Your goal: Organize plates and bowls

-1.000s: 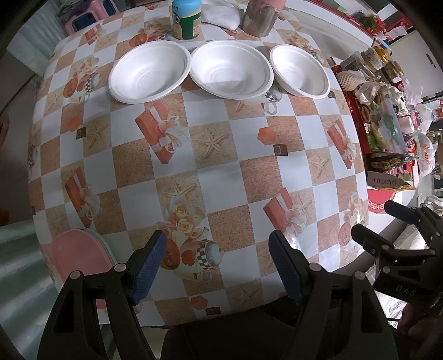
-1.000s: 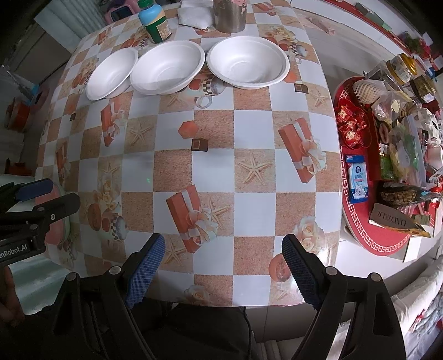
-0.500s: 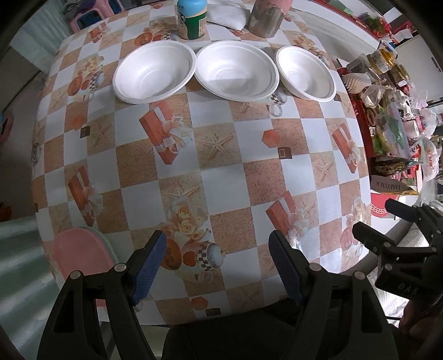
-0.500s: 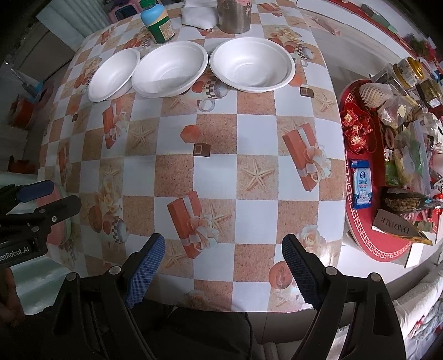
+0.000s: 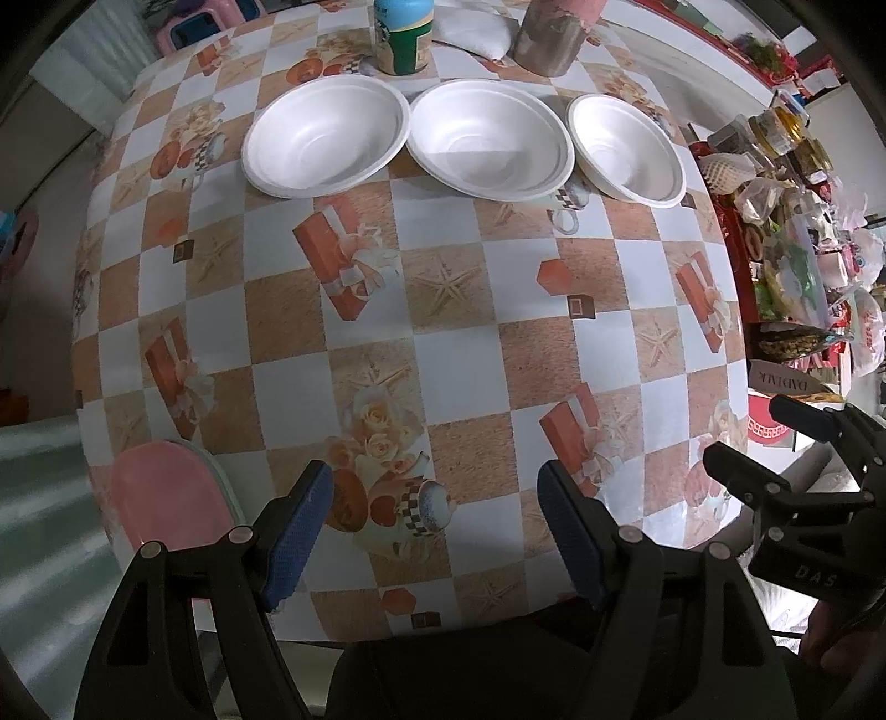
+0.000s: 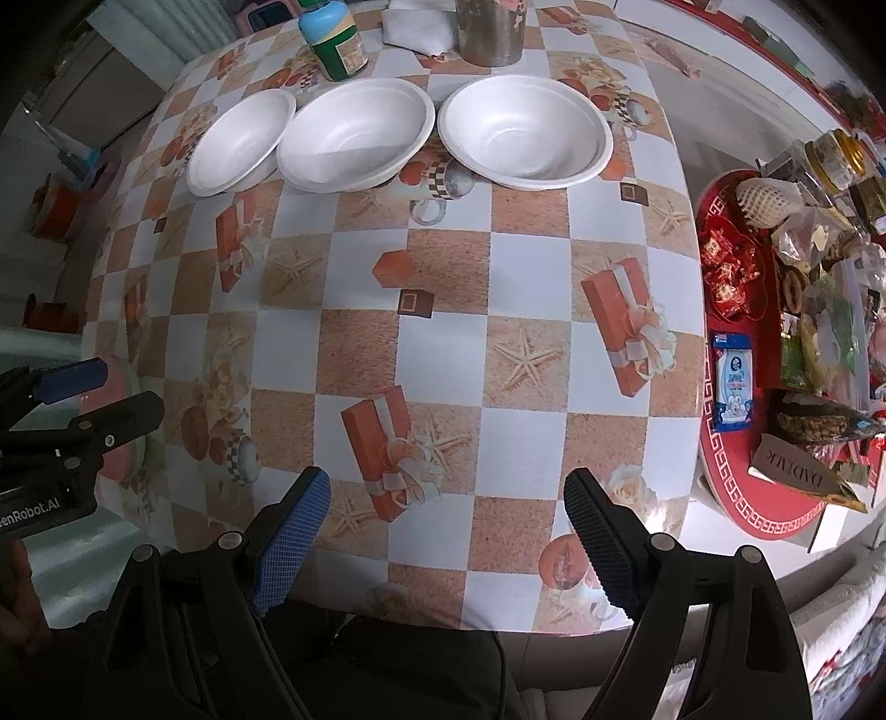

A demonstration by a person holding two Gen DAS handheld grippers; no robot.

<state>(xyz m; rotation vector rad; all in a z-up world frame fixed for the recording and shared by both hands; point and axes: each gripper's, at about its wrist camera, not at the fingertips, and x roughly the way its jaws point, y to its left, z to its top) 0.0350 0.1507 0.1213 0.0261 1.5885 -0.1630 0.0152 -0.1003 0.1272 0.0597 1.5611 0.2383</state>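
Observation:
Three white foam bowls stand side by side along the far part of the checked table, rims nearly touching. In the right wrist view they are the left bowl, the middle bowl and the right bowl. A pink plate lies at the near left edge on a pale green one. My left gripper hangs open above the near table edge, beside the pink plate. My right gripper is open too, further right. Both are empty.
Behind the bowls stand a green jar with a blue lid, a metal cup and a white cloth. A red round tray crowded with snack packets sits beside the table on the right. A dark lap lies below the near edge.
Both views have drifted slightly, so the bowls sit a little lower and more to the right in the frames. Jaws and objects are unchanged.

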